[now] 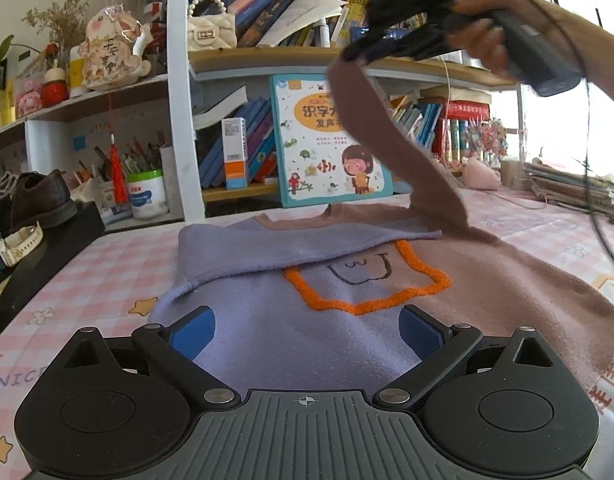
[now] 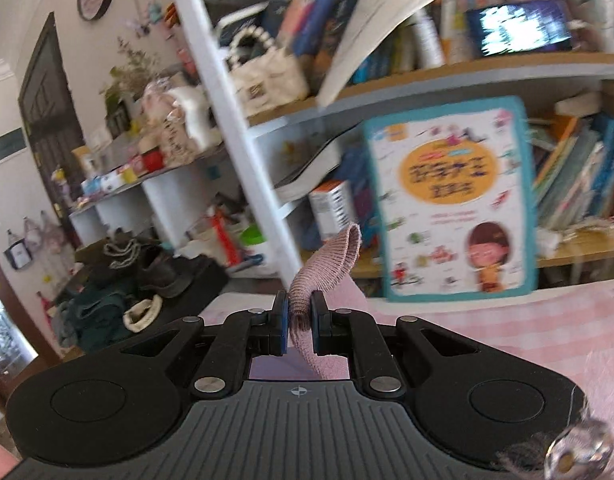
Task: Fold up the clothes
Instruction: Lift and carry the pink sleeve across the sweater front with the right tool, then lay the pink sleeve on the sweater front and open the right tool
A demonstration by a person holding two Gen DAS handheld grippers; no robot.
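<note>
While lifted, sleeve (image 1: 391, 136) probably table-clear.

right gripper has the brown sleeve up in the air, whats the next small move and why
Probably carry the brown sleeve across the sweater chest and lower it: the right gripper is clamped on its cuff, and the purple sleeve already lies folded there.
</note>
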